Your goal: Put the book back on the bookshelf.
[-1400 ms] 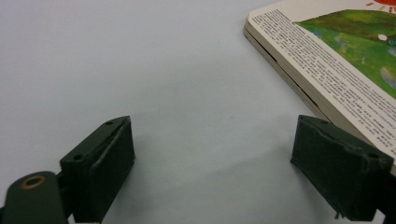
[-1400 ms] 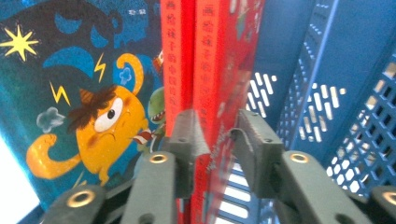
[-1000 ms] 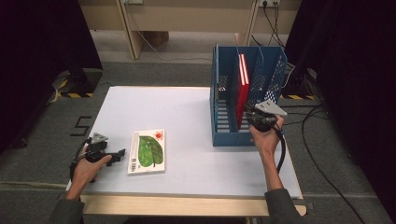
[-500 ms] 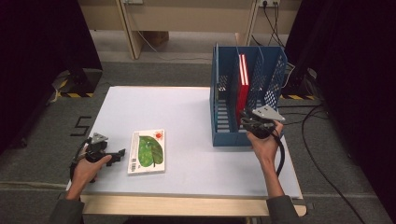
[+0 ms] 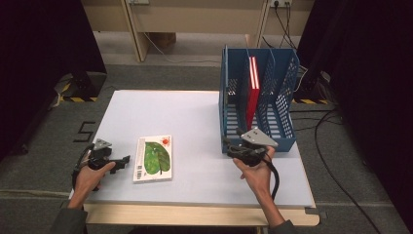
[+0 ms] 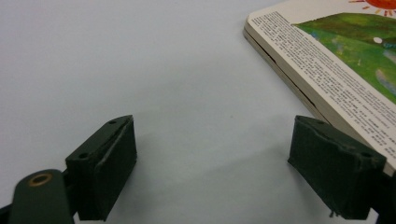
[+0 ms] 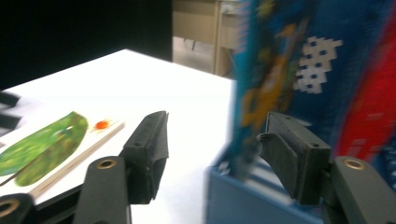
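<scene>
High view, book: the picture book (image 5: 154, 158) lies flat on the white table (image 5: 195, 117), lower left of centre in the frame, green cover up.
Book's long axis: it runs from the bottom of the frame toward the top, so a long edge faces each hand.
Left gripper, place: the left gripper (image 5: 116, 161) sits at the lower left of the frame, just beside the book's left long edge, pointing right at it.
Left gripper, state: its jaws stand wide apart with nothing between them; in the left gripper view the book's corner (image 6: 327, 60) lies at the upper right, close to the right-hand jaw, and I cannot tell whether they touch.
Right gripper, place: the right gripper (image 5: 234, 147) hangs at the lower middle right of the frame, in front of the blue file rack (image 5: 229, 92), well apart from the book and pointing left.
Right gripper, state: its jaws have just been opening and hold nothing; the right gripper view shows bare table between them, the book (image 7: 51, 144) at the lower left.
Red book: a red book (image 5: 252, 87) stands upright in a middle slot of the rack.
Nearer hand: the left one, by far.
Judgement: a pickup likely turns on the left jaws meeting that left long edge.
</scene>
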`<state>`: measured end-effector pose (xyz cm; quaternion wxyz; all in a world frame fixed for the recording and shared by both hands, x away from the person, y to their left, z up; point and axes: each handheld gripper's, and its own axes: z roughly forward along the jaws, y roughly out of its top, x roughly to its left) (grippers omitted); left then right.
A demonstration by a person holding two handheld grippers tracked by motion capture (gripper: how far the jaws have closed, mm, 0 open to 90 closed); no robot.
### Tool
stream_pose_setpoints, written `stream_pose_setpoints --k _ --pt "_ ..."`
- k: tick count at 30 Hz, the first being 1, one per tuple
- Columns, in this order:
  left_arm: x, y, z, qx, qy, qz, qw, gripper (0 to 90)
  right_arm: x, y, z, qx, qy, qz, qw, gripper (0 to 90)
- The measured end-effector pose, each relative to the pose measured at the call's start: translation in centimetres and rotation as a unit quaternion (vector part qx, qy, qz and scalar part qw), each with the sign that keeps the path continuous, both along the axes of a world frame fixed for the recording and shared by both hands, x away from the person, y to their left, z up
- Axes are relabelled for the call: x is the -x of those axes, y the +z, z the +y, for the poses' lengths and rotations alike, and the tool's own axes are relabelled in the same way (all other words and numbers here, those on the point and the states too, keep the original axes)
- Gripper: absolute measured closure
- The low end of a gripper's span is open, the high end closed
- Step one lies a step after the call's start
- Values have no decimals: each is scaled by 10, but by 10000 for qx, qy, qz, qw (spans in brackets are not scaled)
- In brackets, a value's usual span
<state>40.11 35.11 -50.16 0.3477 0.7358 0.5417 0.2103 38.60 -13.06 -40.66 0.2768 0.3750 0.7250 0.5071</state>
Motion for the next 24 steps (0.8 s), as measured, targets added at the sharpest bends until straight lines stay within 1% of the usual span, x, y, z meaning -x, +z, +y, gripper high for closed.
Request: stream_pose_setpoints --k 1,3,5,8,9,10,11,12,13,14,16,17,18,19,20,22,24 --pt "0 1 1 31 0 15 10000 147 0 -3 6 28 115 37 9999 377" --pt "2 1 1 99 8 28 9999 157 3 -8 16 142 213 103 9996 358" --pt "3 2 1 211 -28 55 9998 177 3 -13 25 172 374 191 9990 347" --pt "4 3 -2 436 -79 101 9990 216 5 -22 37 257 470 294 9981 334" --pt "4 3 -3 463 -107 91 9988 223 4 -24 40 267 504 336 9978 327" --pt "4 4 -4 469 -134 122 9987 229 5 -27 44 318 526 361 9975 320" --pt "4 4 -5 531 -142 115 9984 231 5 -29 47 347 570 390 9970 316" --pt "5 5 -6 606 -158 160 9979 237 5 -32 51 375 610 407 9966 316" --pt "5 5 -7 680 -173 139 9974 247 6 -34 54 400 646 447 9961 315" --pt "6 6 -8 745 -208 173 9969 253 7 -36 57 441 690 481 9955 315" --pt "6 6 -10 807 -247 204 9962 258 8 -41 63 497 765 501 9946 315" --pt "7 7 -12 870 -253 227 9956 266 9 -43 66 523 804 547 9939 315" --pt "7 7 -13 886 -302 232 9953 274 10 -45 69 505 849 593 9933 314" --pt "8 7 -15 942 -355 276 9945 279 10 -47 72 518 878 600 9930 314" --pt "8 7 -16 975 -424 311 9938 285 11 -50 76 561 958 619 9919 314" --pt "9 8 -19 1079 -459 328 9926 299 13 -53 82 623 997 656 9909 310" --pt "9 8 -22 1108 -540 382 9916 309 15 -57 87 620 1074 721 9897 310"
